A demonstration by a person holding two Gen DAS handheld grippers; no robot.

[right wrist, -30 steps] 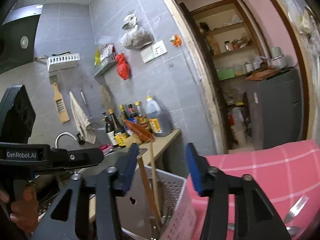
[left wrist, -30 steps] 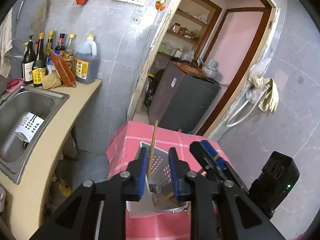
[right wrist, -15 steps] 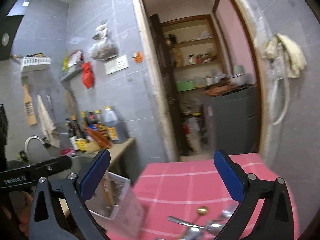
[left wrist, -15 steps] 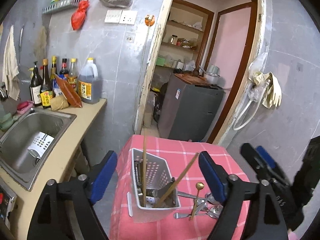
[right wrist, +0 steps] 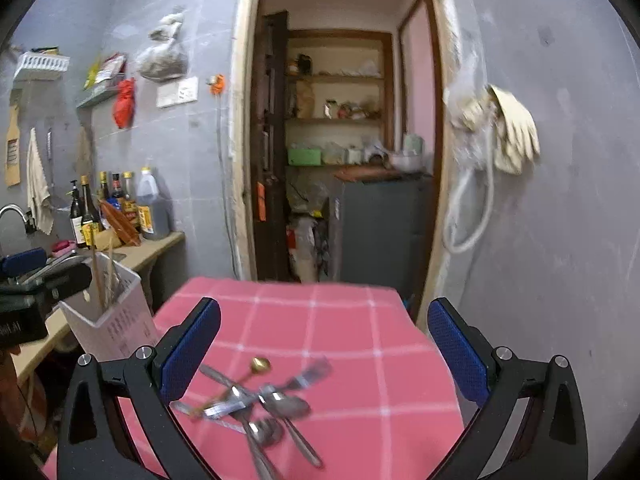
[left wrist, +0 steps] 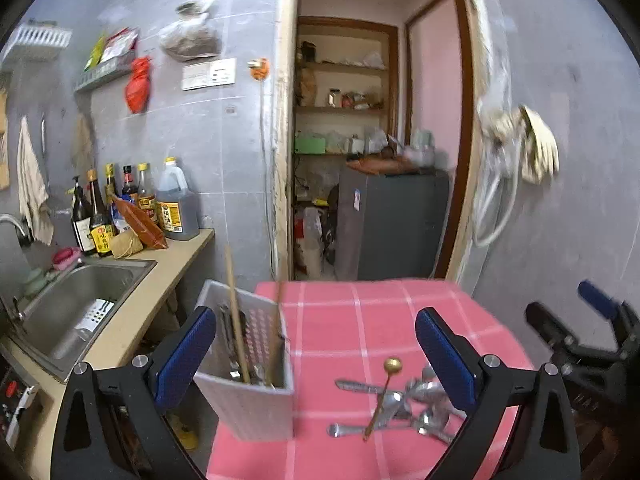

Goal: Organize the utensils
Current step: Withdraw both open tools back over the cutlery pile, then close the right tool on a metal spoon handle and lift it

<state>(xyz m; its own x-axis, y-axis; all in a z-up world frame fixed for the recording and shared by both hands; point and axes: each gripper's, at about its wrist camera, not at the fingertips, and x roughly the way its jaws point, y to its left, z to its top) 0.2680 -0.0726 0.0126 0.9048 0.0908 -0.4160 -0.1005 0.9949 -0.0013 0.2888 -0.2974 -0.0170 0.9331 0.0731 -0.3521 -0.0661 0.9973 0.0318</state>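
A white perforated utensil basket (left wrist: 256, 384) stands at the left edge of the pink checked table (left wrist: 360, 320) and holds wooden chopsticks (left wrist: 236, 312) and some metal cutlery. It also shows in the right wrist view (right wrist: 116, 320). A loose pile of metal spoons and forks (left wrist: 408, 408) with a gold-tipped spoon (left wrist: 392, 365) lies to its right; the pile also shows in the right wrist view (right wrist: 260, 404). My left gripper (left wrist: 316, 356) is open and empty above basket and pile. My right gripper (right wrist: 324, 352) is open and empty above the pile.
A counter with a steel sink (left wrist: 76, 304) and sauce bottles (left wrist: 120, 212) runs along the left. A doorway with a grey cabinet (left wrist: 396, 220) lies beyond the table. A grey wall with a hose and gloves (right wrist: 508, 136) bounds the right.
My left gripper has opened wide, let go of the chopstick in the basket and drawn back. My right gripper has opened wider and swung right from the basket to over the cutlery pile.
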